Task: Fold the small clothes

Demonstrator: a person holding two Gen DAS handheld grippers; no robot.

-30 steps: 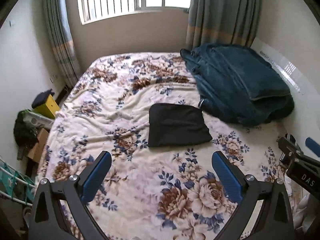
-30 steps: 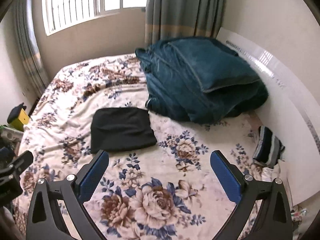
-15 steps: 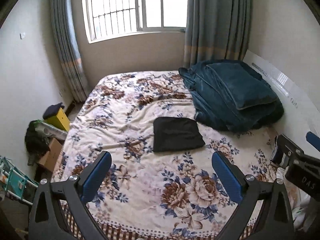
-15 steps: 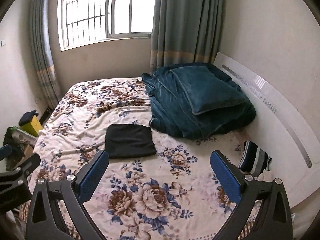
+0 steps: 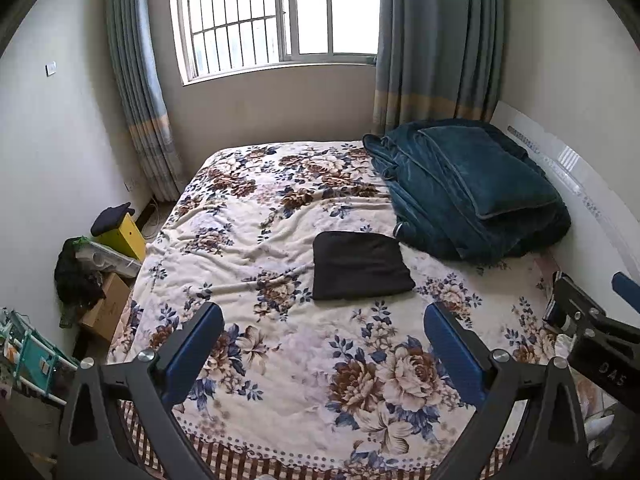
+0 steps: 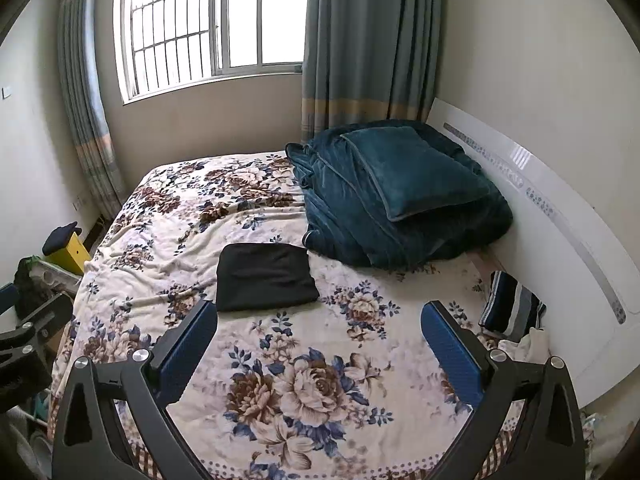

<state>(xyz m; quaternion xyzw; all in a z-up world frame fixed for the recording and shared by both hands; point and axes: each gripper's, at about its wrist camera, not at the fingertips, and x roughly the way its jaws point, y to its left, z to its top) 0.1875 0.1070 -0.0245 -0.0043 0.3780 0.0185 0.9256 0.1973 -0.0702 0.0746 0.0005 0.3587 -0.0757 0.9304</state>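
The left gripper (image 5: 324, 342) hangs above the near end of the bed (image 5: 288, 360), jaws wide apart with nothing between them, its blue pads (image 5: 192, 346) pointing toward the window (image 5: 280, 16). The right gripper (image 6: 318, 340) hangs beside it in the same pose, jaws likewise spread and empty; part of its black frame shows at the right edge of the left wrist view, and part of the left one's frame at the left edge of the right wrist view. Both are well apart from the black garment (image 5: 358, 266), which lies folded into a neat rectangle near the middle of the bed, flat on the floral bedspread (image 6: 168, 240), just beside the teal blanket (image 5: 468, 188). That blanket is heaped at the far right corner with a teal pillow (image 6: 412, 170) on top, against a white headboard (image 6: 560, 216). A striped cloth (image 6: 510, 306) sits by the headboard on the near right side of the bed, with a pale cloth (image 6: 528, 344) touching it. The bedspread is rumpled toward the left. Grey-blue curtains (image 5: 436, 40) with a tan band flank the barred window. On the floor left of the bed stand a yellow box (image 5: 124, 234) with a dark cap on it, a cardboard box (image 5: 104, 308) and dark clutter, all against a pale wall (image 5: 52, 128).
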